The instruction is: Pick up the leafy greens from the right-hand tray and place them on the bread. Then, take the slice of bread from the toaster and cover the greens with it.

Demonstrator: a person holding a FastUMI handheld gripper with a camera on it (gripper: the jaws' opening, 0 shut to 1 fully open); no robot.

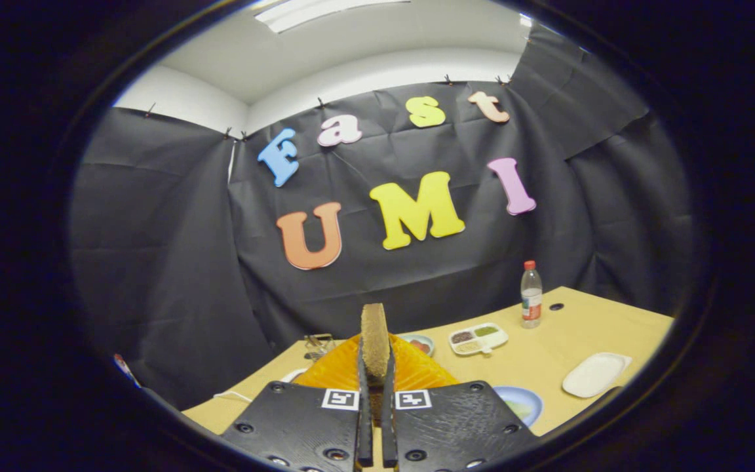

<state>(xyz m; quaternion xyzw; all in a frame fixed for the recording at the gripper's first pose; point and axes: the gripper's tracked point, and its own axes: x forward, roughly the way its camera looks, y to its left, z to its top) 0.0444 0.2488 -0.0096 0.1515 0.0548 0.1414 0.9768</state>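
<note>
Gripper view shows little legible writing: the plastic bottle (531,294) carries a label band, but it is too small to make out, and two square black-and-white markers (376,399) sit on the gripper body, one on either side of the fingers.

The slice of bread (375,342) stands upright and edge-on between the fingers, rising well above their tips, its brown crust facing the camera. The gripper (376,383) is nearly closed, the two fingers close together and parallel, each pressed against one flat face of the slice; it grips the bread.

Directly behind the held slice, just beyond the fingers, sits an orange ribbed object (410,367) with a domed shape; what it is cannot be told with certainty. To the right of the fingers and close to them lies a blue plate (525,400) with something pale on it, partly hidden by the gripper body. Further right on the tan table (587,321) is a white rectangular tray (595,374). Beyond the fingers and to the right lies a white compartment dish (479,338) holding dark, green and tan fillings, with a small round dish (419,342) beside it nearer the orange object. The bottle, red-capped, stands upright beyond the compartment dish. Left of the orange object a small wire item (319,343) rests on the table.
</note>
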